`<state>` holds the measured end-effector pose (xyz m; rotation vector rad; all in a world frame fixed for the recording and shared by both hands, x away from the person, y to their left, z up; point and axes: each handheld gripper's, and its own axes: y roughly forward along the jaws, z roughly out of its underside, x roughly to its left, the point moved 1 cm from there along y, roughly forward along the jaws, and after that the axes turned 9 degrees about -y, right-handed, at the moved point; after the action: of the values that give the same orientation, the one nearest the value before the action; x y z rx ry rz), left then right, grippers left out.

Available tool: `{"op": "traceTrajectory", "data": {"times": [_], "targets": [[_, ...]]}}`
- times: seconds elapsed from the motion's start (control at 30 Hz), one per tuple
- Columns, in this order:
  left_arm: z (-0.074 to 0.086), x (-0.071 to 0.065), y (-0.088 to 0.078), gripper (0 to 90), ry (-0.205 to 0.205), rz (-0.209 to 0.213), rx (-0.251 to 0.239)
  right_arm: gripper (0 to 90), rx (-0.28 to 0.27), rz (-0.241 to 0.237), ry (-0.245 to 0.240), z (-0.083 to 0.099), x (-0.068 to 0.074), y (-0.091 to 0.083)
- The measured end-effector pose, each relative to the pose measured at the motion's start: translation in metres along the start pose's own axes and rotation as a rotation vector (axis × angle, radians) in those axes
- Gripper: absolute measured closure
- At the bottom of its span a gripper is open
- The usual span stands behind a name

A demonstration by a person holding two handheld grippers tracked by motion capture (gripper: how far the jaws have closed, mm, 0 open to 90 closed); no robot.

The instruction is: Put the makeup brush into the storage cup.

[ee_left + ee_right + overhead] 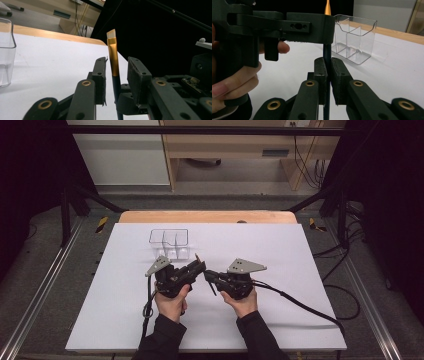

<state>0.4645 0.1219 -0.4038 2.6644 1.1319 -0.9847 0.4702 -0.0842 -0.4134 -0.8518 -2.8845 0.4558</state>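
Observation:
A paintbrush (114, 57) with a gold ferrule, pale bristles and a dark handle stands between the jaws of my left gripper (116, 75). Those jaws are open, with a gap on the right side of the brush. Lower down, my right gripper (327, 72) is shut on the brush's dark handle (327, 53). In the high view both grippers, left (198, 266) and right (208, 275), meet tip to tip at the middle of the table, with the brush (197, 256) poking up between them. A clear plastic organizer (169, 243) with compartments stands just behind them.
The white table top (280, 250) stretches bare to the right and front. A wooden edge (207, 216) runs along its far side. Cables (300, 305) trail from the grippers toward the right front corner. The organizer (353, 37) sits close behind the brush.

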Motion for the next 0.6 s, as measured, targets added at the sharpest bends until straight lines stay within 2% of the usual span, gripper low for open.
{"op": "traceTrajectory", "data": {"times": [0.4,0.6], "targets": [[0.0027,-0.003,0.0013,81.5,-0.001,-0.005,-0.008,83.9,0.007,0.0,-0.006,0.0001,0.0001,0.0],[0.0029,-0.004,0.0003,82.6,0.016,-0.007,-0.012,83.8,0.003,-0.008,-0.002,-0.0003,0.0003,-0.0002]]}}
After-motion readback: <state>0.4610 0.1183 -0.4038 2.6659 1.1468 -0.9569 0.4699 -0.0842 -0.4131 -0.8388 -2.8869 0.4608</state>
